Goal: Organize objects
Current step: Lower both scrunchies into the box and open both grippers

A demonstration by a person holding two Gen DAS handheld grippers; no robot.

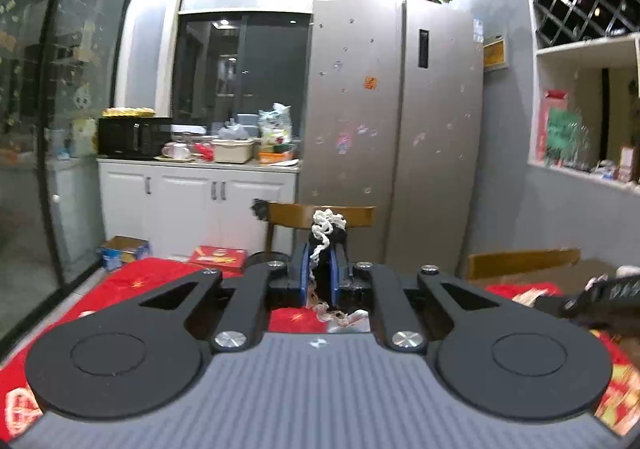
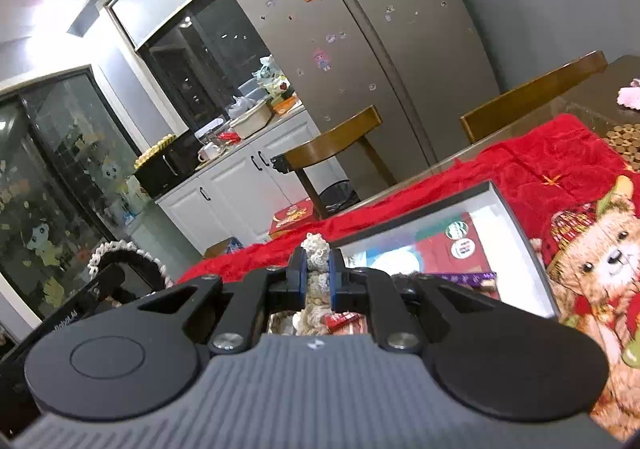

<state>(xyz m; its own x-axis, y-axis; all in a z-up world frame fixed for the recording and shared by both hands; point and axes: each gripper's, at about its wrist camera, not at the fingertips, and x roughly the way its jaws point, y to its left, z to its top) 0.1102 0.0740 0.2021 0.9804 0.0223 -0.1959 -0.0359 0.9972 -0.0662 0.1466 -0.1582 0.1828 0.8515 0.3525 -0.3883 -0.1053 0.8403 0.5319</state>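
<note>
My left gripper (image 1: 320,254) is shut on a strip of white lace trim (image 1: 328,223), which bunches above the blue pads against a bit of black cloth. My right gripper (image 2: 317,263) is shut on the same kind of white lace (image 2: 316,243), with more of it hanging below the fingers. In the right wrist view, a black cloth with a white lace edge (image 2: 120,255) arches at the left over the dark body of the other gripper. Both grippers are raised above the red tablecloth (image 2: 540,153).
An open grey-rimmed box (image 2: 516,217) with packets inside lies on the table just right of my right gripper. Two wooden chairs (image 2: 336,137) (image 2: 532,101) stand at the table's far side, before a steel fridge (image 1: 392,109). A pile of small brown discs (image 2: 624,141) sits far right.
</note>
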